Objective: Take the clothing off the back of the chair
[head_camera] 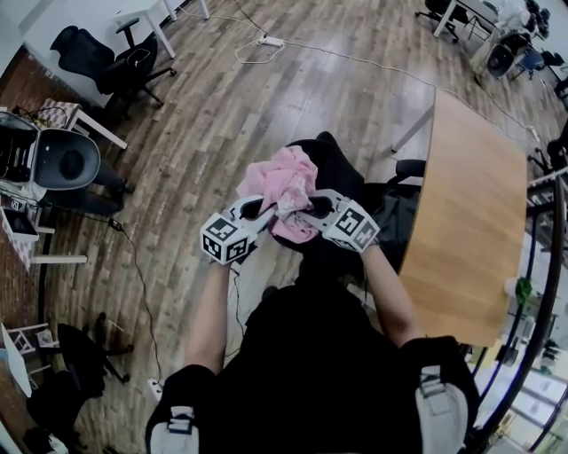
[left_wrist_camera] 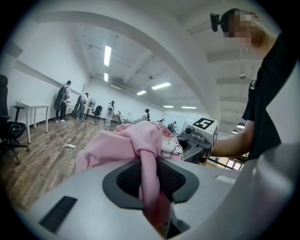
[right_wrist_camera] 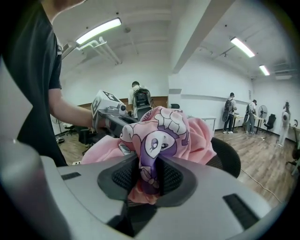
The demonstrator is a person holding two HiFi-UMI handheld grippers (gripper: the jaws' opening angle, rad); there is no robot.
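Note:
A pink garment [head_camera: 282, 184] with a cartoon print is bunched over the back of a black office chair [head_camera: 342, 168]. My left gripper [head_camera: 266, 211] grips it from the left, and its pads pinch a fold of the pink garment [left_wrist_camera: 149, 161]. My right gripper [head_camera: 306, 213] meets it from the right, pads pressed on the printed purple part of the garment [right_wrist_camera: 149, 168]. Each gripper shows in the other's view: the right gripper [left_wrist_camera: 199, 136] and the left gripper [right_wrist_camera: 110, 115]. The chair's black back [right_wrist_camera: 227, 157] peeks out behind the cloth.
A round-edged wooden table [head_camera: 470, 222] stands close on the right of the chair. Another black chair [head_camera: 111, 62] and a white desk [head_camera: 146, 18] stand at the far left, with a cable and power strip [head_camera: 269, 41] on the wood floor. Several people stand far off.

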